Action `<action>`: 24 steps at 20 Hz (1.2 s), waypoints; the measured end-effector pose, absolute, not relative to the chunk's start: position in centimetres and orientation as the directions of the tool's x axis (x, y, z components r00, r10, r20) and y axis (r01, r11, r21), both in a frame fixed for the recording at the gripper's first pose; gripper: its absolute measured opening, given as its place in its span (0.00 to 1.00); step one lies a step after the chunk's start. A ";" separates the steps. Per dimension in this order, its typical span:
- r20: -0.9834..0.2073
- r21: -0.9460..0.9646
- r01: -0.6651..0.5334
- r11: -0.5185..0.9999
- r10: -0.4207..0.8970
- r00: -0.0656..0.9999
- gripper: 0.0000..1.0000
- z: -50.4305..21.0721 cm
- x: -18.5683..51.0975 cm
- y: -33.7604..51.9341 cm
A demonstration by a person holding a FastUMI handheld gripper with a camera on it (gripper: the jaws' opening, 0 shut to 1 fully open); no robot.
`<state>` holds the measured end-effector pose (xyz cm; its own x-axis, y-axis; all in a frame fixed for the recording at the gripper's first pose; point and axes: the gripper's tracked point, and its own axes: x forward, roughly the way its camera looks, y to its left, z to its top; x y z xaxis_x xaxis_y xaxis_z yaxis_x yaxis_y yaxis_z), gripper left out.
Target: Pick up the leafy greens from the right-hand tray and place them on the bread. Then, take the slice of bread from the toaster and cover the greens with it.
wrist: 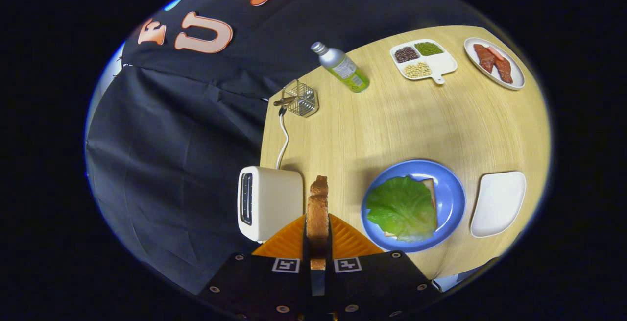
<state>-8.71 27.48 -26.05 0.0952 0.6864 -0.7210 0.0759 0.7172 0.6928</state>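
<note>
The tool is clamped on the slice of bread, both fingers pressing its flat faces so it stands on edge and sticks out ahead of the tips. The toaster sits just beside the tool on its left, and the blue plate lies ahead to its right, carrying the leafy greens spread over the lower bread, of which only corners show. The likely trouble from here is the turn: the slice is held upright and must go down flat, so a hurried release could drop it on edge, slide it off the springy leaf, or drag the greens aside. The empty white tray lies beyond the plate to the right. Farther ahead on the worktop stand a wire basket, a tipped bottle, a divided dish of beans and a plate of meat, all well apart from the path; nothing stands between slice and plate.
</note>
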 end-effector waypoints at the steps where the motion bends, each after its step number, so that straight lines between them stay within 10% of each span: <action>1: -0.717 0.697 0.087 0.711 0.691 0.095 0.11 -26.6 -8.9 27.1; 19: -0.814 0.581 0.091 0.809 0.577 0.069 0.14 -39.3 -12.3 21.6; 21: -0.827 0.559 0.056 0.828 0.550 0.115 0.24 -40.1 -11.7 21.0; 24: -0.831 0.536 0.013 0.844 0.525 0.183 0.66 -39.8 -10.9 20.2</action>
